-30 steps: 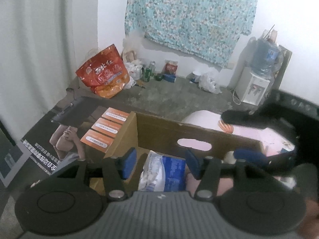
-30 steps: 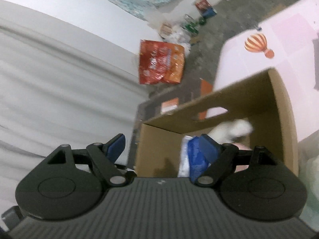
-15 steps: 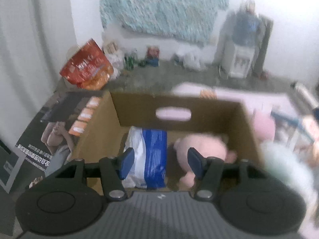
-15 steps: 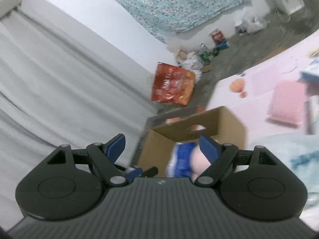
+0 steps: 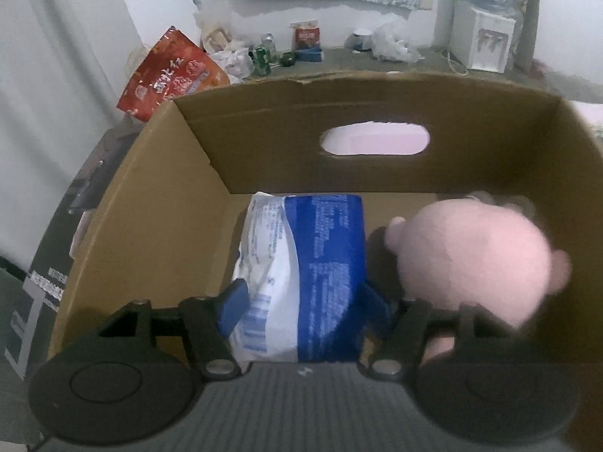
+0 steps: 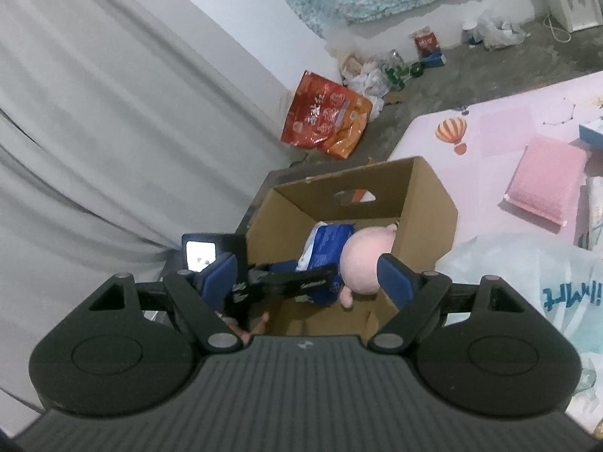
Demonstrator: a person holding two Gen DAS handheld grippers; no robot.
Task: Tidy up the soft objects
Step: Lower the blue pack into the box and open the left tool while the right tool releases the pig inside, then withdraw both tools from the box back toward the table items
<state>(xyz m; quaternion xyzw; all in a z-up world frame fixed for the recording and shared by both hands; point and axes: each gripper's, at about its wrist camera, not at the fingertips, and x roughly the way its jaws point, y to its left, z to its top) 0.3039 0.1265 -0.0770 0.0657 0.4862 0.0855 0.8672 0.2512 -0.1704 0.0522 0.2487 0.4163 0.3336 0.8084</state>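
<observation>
Cardboard box on the floor, left gripper low inside it, fingers just widened astride the blue-white pack – not pressing it, pink plush right of them, right gripper spread, empty, above.

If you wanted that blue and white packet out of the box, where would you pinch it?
Across its long sides, from above. The packet lies flat in the box, walls and the pink plush toy close around it, and the left gripper already straddles its width.
</observation>
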